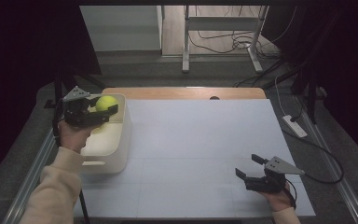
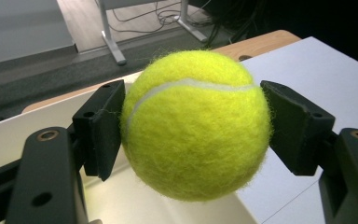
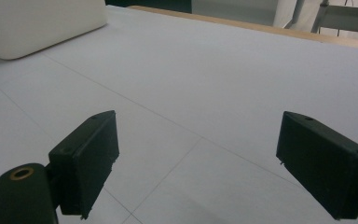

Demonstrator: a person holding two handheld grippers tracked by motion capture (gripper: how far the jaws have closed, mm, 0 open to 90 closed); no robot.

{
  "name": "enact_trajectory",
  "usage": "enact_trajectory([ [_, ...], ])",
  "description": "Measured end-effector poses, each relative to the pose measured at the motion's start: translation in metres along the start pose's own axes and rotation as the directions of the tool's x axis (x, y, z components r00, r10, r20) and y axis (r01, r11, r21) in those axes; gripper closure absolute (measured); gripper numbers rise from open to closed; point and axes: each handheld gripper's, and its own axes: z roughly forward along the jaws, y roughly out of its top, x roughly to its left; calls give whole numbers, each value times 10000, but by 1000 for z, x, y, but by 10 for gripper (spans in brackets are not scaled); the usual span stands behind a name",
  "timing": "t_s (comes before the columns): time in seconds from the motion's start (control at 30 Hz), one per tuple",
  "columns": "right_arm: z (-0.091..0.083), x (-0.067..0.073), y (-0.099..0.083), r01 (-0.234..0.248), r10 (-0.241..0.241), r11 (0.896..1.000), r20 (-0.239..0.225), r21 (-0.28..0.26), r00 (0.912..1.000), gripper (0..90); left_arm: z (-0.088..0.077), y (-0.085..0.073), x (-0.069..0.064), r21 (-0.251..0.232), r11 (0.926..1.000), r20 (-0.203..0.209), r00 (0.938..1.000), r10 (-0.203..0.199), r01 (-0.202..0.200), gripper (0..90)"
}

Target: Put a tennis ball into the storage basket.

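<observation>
Right gripper (image 1: 248, 168) is idling near, jaws standing apart, empty. Farther off, left gripper (image 1: 103, 108) is clamping the fuzzy yellow-green tennis ball (image 2: 196, 123) above the white plastic bin (image 1: 127, 130) beneath it. Judged step: depositing; next, lowering and releasing.

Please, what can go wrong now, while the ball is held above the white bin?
1. The left hand-held gripper clamps the tennis ball only at its round sides, so it might slip out early.
2. The ball hangs near the white bin's right wall; released there, it may bounce out onto the table.
</observation>
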Motion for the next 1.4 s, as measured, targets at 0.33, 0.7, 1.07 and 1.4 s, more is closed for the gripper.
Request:
enact_trajectory([
  [0.33,0,1,0,23,-23,10000,13,-14,10000,127,-3,-7,13,423,9991,-381,9993,-61,77,272],
  [0.7,1,1,0,19,-19,10000,-10,16,10000,127,-1,-13,24,1077,9942,-750,9972,19,62,271],
  [1.07,1,1,0,14,-14,10000,11,19,10000,128,1,-16,32,1578,9873,-993,9951,-1,159,271],
  [1.4,1,1,0,13,-13,10000,0,36,10000,128,6,-21,38,2111,9772,-1060,9944,-21,245,271],
])
